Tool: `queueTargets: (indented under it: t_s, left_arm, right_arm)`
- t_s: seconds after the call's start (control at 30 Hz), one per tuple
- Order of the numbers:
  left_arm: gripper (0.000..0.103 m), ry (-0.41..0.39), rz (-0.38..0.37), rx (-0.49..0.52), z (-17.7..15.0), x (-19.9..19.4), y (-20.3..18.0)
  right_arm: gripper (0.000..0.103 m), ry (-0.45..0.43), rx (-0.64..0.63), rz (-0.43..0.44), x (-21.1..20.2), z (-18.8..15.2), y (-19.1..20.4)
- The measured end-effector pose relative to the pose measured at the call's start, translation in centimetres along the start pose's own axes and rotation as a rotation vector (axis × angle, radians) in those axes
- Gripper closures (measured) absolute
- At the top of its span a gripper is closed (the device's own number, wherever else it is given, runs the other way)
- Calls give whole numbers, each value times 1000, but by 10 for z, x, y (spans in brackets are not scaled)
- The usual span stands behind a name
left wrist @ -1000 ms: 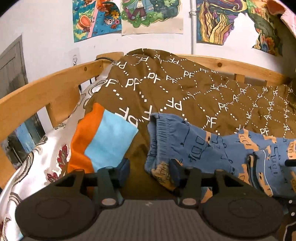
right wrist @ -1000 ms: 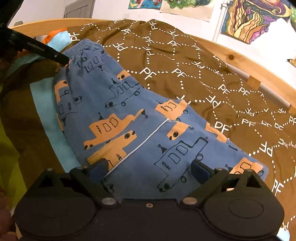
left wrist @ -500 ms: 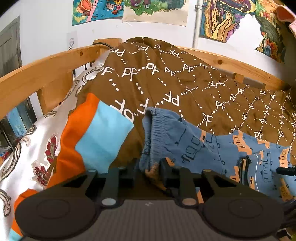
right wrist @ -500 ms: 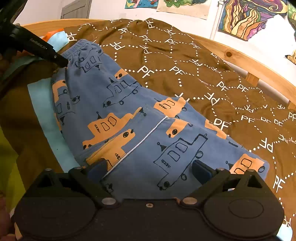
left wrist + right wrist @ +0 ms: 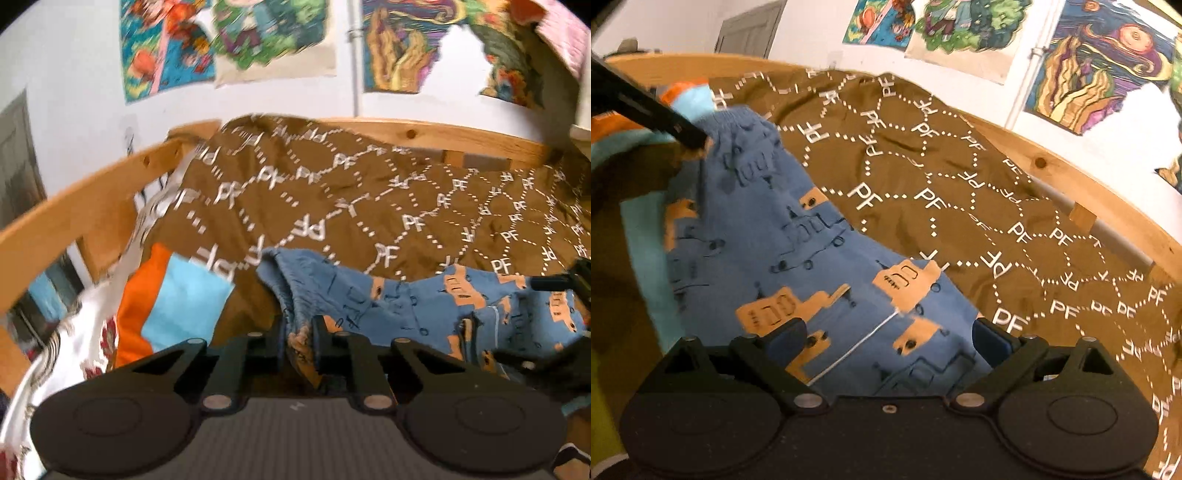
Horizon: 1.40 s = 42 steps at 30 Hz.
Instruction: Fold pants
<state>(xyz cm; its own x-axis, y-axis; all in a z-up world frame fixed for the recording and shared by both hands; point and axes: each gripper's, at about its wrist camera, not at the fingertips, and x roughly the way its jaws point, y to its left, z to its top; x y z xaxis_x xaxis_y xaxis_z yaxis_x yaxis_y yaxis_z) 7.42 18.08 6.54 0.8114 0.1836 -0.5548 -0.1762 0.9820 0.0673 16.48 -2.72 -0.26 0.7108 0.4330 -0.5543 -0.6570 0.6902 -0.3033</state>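
Note:
Blue pants [image 5: 406,306] printed with orange vehicles lie across a brown blanket on a bed. My left gripper [image 5: 297,332] has its jaws closing on the bunched waistband, and the pads pinch the cloth and hold it up off the blanket. The right wrist view shows the pants [image 5: 757,229] stretching away to the upper left, where the left gripper [image 5: 696,138] holds the waistband. My right gripper [image 5: 889,332] stands wide open at the leg end, with the cloth spread between its fingers. One right finger [image 5: 554,282] shows at the left view's right edge.
The brown blanket [image 5: 369,192] with white PF lettering covers the bed inside a wooden rail [image 5: 74,214]. An orange and light blue cloth [image 5: 173,306] and white flowered fabric [image 5: 66,354] lie at the left. Posters [image 5: 964,33] hang on the white wall.
The left jaws went from open beside the waistband to pinched on it, then rose with the cloth. The right gripper stayed wide open and lifted slightly over the leg end.

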Motion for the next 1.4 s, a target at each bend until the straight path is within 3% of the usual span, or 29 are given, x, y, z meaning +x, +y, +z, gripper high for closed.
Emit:
queueTargets:
  t_s: [0.1, 0.17, 0.37, 0.53, 0.73, 0.87, 0.93, 1.0, 1.07, 1.23, 1.4]
  left_arm:
    - [88, -6, -1, 9, 4, -4, -7]
    - [88, -11, -2, 15, 7, -5, -11]
    - [88, -42, -33, 58, 17, -14, -31]
    - [88, -81, -108, 135, 32, -25, -65]
    - [88, -141, -247, 275, 47, -41, -132]
    - [87, -145, -363, 382, 43, -40, -187]
    - [84, -132, -440, 425, 34, -30, -214]
    - [68, -97, -512, 447, 20, -16, -236]
    - [61, -68, -555, 481, 3, -8, -251]
    - [58, -58, -496, 593, -36, 4, -266]
    - [57, -9, -439, 627, -53, 23, -261]
  right_arm:
    - [10, 59, -22, -7, 23, 1, 0]
    - [10, 53, -27, -2, 24, 1, 0]
    - [9, -31, -18, 4, -13, -4, -9]
    - [9, -28, 43, -26, -48, -24, -34]
    - [8, -1, 109, -112, -90, -58, -72]
    - [7, -2, 245, -190, -113, -84, -103]
    - [7, 4, 304, -212, -118, -95, -120]
    - [7, 15, 330, -231, -117, -102, -133]
    - [7, 20, 361, -240, -116, -109, -144]
    - [7, -5, 459, -193, -117, -121, -156]
    - [7, -54, 506, -16, -107, -113, -149]
